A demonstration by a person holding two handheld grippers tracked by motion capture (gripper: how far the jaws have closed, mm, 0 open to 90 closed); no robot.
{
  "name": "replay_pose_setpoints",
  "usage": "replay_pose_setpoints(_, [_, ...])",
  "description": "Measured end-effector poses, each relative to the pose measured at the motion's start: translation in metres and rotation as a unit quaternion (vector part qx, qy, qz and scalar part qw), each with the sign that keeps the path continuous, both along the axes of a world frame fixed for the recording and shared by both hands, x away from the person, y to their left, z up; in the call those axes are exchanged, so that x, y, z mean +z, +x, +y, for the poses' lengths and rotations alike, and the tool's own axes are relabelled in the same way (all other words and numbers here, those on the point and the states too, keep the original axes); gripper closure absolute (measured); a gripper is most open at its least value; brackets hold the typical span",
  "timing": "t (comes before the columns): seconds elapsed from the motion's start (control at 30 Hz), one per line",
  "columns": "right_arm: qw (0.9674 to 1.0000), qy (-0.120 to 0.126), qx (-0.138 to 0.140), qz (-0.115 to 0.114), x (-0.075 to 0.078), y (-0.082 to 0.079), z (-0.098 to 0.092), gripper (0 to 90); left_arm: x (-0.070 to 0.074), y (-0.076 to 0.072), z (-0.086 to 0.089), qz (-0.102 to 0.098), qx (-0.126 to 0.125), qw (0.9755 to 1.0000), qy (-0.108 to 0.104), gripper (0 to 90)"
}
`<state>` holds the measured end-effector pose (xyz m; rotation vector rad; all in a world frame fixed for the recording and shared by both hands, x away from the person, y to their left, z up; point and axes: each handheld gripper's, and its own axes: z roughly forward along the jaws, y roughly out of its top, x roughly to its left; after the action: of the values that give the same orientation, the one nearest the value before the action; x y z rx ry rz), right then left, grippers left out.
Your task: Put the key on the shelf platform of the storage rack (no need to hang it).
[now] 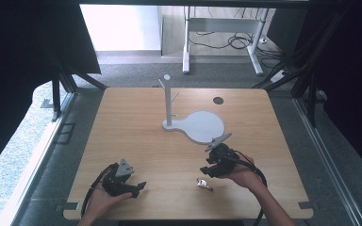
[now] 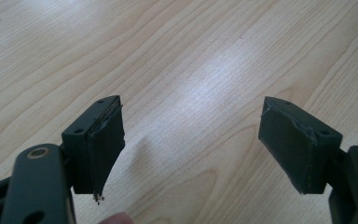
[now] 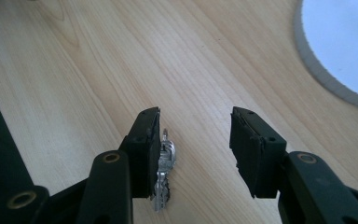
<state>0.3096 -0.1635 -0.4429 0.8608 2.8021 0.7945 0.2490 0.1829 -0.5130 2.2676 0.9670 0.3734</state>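
From the high view: looking down on a wooden table (image 1: 136, 127) with a grey stand (image 1: 168, 101) rising near its far middle, its round flat base (image 1: 202, 126) spreading to the right. Lying on the near part of the table, a small bunch of keys (image 1: 204, 184), between the two hands and closer to the right one. Resting low at the near left, the left gripper (image 1: 139, 187), held in the left hand (image 1: 104, 197), well apart from the keys. Hovering just beyond and to the right of the keys, the right gripper (image 1: 206, 171), held in the right hand (image 1: 242, 176); how wide either pair of jaws is standing, too small to tell from up here.

From the left gripper view: showing what the high view cannot, the left gripper (image 2: 191, 140) spread wide, holding nothing, bare wood grain between its two black jaws. Peeking in at the bottom edge, a fingertip (image 2: 119, 218).

From the right gripper view: the right gripper (image 3: 196, 149) also standing open, though less widely. Lying flat on the wood inside the gap, the keys (image 3: 164, 170), right against the inner face of the left-hand jaw as seen here, apart from the other jaw, not pinched. Curving across the upper right corner, the edge of the grey base (image 3: 335, 46).
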Motion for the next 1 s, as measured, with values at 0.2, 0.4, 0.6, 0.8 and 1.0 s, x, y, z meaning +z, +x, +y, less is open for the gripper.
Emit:
replay_pose_setpoints(0.2, [0.9998,-0.012,0.008,0.016,-0.004,0.0,0.011,54.0,0.001,0.0,0.003,0.0,0.002,1.0,-0.003,22.6])
replay_pose_setpoints(0.4, [0.999,-0.024,0.021,0.031,-0.012,0.001,0.02,55.5,0.001,0.0,0.003,0.001,0.002,1.0,-0.002,22.6])
replay_pose_setpoints(0.6, [0.9984,-0.033,0.025,0.038,-0.017,0.001,0.023,58.1,0.001,0.0,0.003,0.002,0.002,1.0,-0.002,22.6])
replay_pose_setpoints(0.8, [0.9975,-0.046,0.028,0.046,-0.023,0.001,0.027,59.5,0.002,0.0,0.003,0.0,0.002,1.0,-0.003,22.6])
replay_pose_setpoints(1.0, [0.9964,-0.062,0.027,0.051,-0.034,0.002,0.031,61.2,0.001,0.0,0.003,0.0,0.002,1.0,-0.003,22.6])
